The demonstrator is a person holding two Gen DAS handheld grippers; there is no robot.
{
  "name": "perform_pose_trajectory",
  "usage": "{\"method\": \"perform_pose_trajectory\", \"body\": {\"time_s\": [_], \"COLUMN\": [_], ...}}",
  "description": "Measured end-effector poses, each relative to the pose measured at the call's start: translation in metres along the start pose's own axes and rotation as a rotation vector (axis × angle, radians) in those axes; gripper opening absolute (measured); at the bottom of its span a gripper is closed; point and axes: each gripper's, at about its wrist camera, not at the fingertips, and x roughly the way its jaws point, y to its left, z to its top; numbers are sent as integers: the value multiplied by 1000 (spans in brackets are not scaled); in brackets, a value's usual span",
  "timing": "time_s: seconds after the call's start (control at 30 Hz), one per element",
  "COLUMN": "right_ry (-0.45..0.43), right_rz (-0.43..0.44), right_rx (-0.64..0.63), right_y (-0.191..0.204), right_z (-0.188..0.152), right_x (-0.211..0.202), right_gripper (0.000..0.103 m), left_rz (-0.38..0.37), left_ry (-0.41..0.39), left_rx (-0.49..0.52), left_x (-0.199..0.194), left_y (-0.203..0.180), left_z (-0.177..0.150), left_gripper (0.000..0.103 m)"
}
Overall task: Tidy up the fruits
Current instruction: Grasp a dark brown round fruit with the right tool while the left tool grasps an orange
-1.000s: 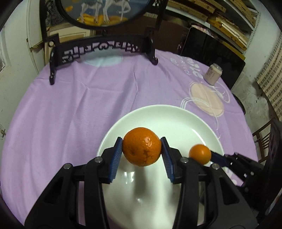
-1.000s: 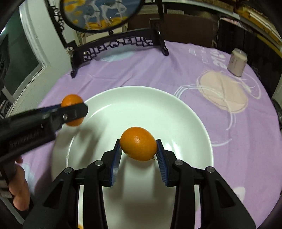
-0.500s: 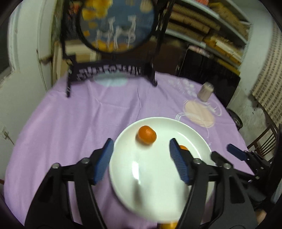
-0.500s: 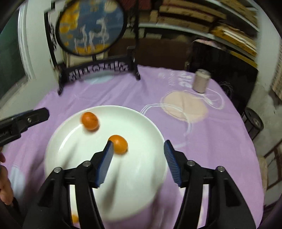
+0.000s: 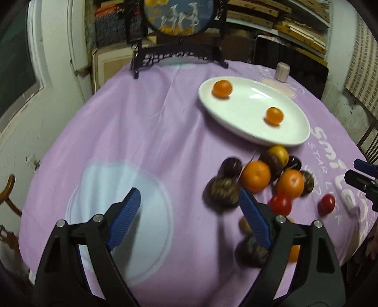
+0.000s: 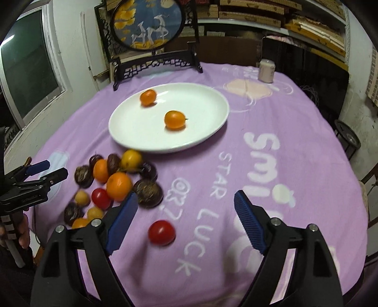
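Observation:
A white plate (image 5: 293, 132) (image 6: 208, 99) on the purple tablecloth holds a round orange (image 5: 221, 88) (image 6: 148, 97) and a smaller oval one (image 5: 273, 116) (image 6: 174, 120). Nearer me lies a pile of fruit: oranges (image 5: 255, 176) (image 6: 118, 186), dark wrinkled fruits (image 5: 224, 191) (image 6: 148, 190), red tomatoes (image 5: 280, 204) (image 6: 101, 198) and small yellow ones (image 6: 131, 159). One red tomato (image 6: 161, 232) (image 5: 326, 204) lies apart. My left gripper (image 5: 189, 218) hangs over the cloth left of the pile, its jaws opening with nothing between them. My right gripper (image 6: 185, 224) is opening too, above the lone tomato without touching it.
A black carved stand (image 6: 158, 63) with a round painted screen (image 6: 147, 22) stands at the table's far edge. A small pale jar (image 6: 266, 70) sits at the far right. Shelves and a dark chair lie behind; a hand (image 6: 22, 232) holds the left tool.
Both grippers let go of their oranges onto the plate, opened wide and pulled back toward the near side of the table. The pile of fruit has come into view.

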Motion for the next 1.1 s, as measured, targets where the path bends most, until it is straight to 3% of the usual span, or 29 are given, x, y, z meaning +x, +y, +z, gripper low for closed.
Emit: {"method": "perform_pose_trajectory", "body": {"time_s": [0.17,0.43,0.47,0.5,0.53,0.67,0.77,0.93,1.1], "right_ry": [31,121,122,111,116,112,56,-13,3], "right_rz": [21,-65,-59,12,51,49,43,1,24], "right_rx": [-70,-221,-228,-216,-194,-167,-112,-32,19], "right_y": [25,55,57,57,56,51,38,9,-9], "right_z": [-5,-10,-9,-7,-4,-1,-3,-10,-27], "right_x": [15,66,71,72,72,64,42,4,-5], "right_gripper": [84,83,69,43,42,42,42,42,42], "left_rz": [-38,-96,-98,-98,-98,-99,-144,-279,-285], "left_ry": [-1,22,29,33,38,35,40,54,65], "left_rx": [-13,37,42,44,42,34,65,208,281], "left_x": [-12,-34,-35,-35,-36,-44,-48,-51,-44], "left_y": [5,2,1,1,2,1,-9,-62,-100], "left_z": [-2,-28,-31,-33,-34,-37,-40,-46,-49], "left_gripper": [87,88,88,88,88,88,89,89,82]}}
